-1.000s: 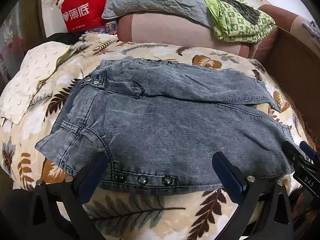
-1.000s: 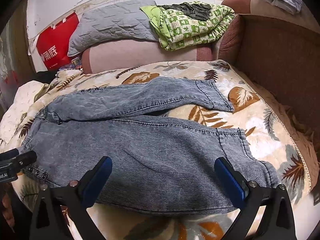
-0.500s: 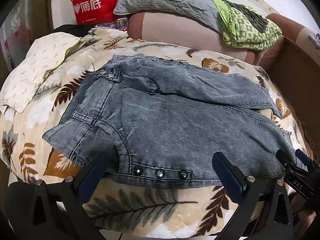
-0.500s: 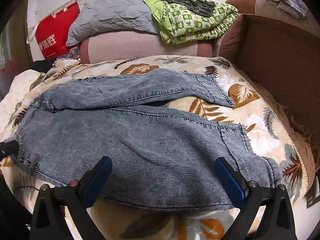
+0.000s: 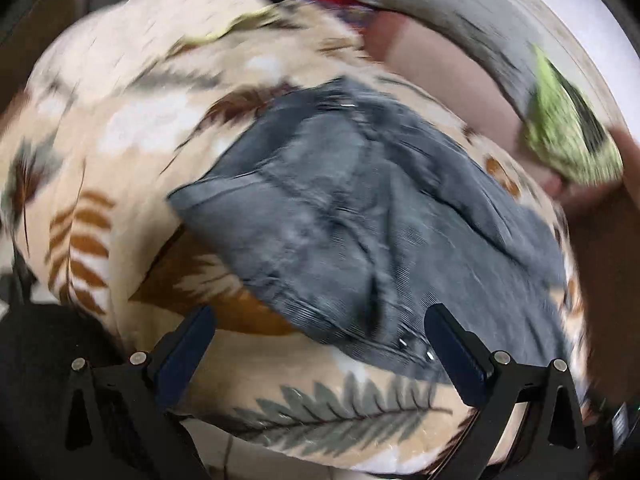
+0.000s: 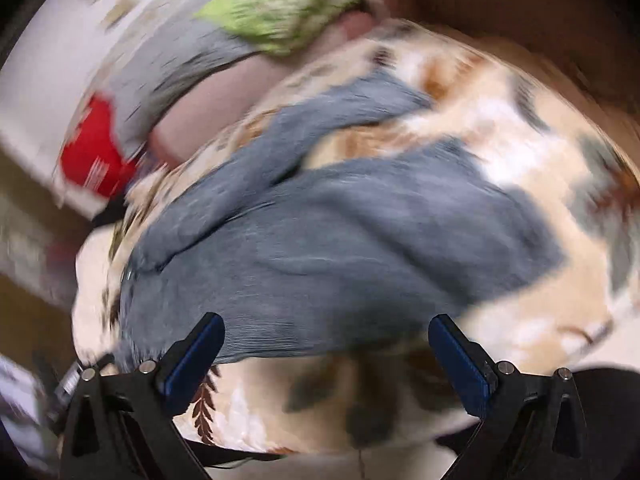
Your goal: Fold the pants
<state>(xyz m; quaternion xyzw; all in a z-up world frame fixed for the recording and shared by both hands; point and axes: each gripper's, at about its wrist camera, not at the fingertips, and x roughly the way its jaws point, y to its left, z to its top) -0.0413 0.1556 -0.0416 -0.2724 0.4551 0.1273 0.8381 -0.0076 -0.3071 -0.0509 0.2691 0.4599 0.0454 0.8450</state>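
Observation:
Grey-blue denim pants (image 5: 360, 216) lie spread flat on a leaf-patterned blanket (image 5: 100, 152). Both views are blurred and tilted. In the left wrist view the waistband end with its metal studs lies just ahead of my left gripper (image 5: 320, 340), which is open with nothing between its fingers. In the right wrist view the pants (image 6: 340, 240) show both legs, and the near leg's edge reaches between the fingers of my right gripper (image 6: 326, 346), which is open and holds nothing. A bit of the left gripper (image 6: 72, 380) shows at that view's lower left.
At the far side of the blanket are a grey quilted pillow (image 5: 460, 12), a green patterned cloth (image 5: 568, 140), a pink bolster (image 6: 224, 100) and a red bag (image 6: 96, 152). A brown sofa arm (image 6: 520, 8) bounds the right side.
Both cameras have swung and tilted sharply, the left view clockwise and the right view anticlockwise, with heavy blur. The pants lie where they were. Both grippers stay open.

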